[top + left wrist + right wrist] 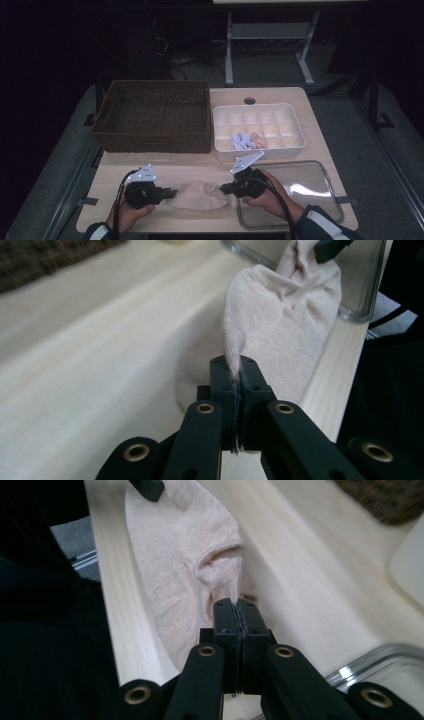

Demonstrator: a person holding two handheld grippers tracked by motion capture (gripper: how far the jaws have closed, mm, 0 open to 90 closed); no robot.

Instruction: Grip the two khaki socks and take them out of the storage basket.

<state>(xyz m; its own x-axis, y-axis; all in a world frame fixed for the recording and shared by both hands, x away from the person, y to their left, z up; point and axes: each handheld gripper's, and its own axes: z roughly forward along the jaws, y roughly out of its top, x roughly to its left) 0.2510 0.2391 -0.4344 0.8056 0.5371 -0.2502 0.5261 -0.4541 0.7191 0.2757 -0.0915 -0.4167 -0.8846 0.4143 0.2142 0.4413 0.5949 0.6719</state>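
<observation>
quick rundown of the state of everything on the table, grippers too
beige sock: stretched between both grippers, near the table's front edge
left gripper: shut on one end of the sock
right gripper: shut on the other end
wicker basket: upright, looks empty
white divided organizer: holds a bluish and a pinkish item in its front compartments, other compartments empty
clear lid: lying flat on the table, right hand over its left edge
</observation>
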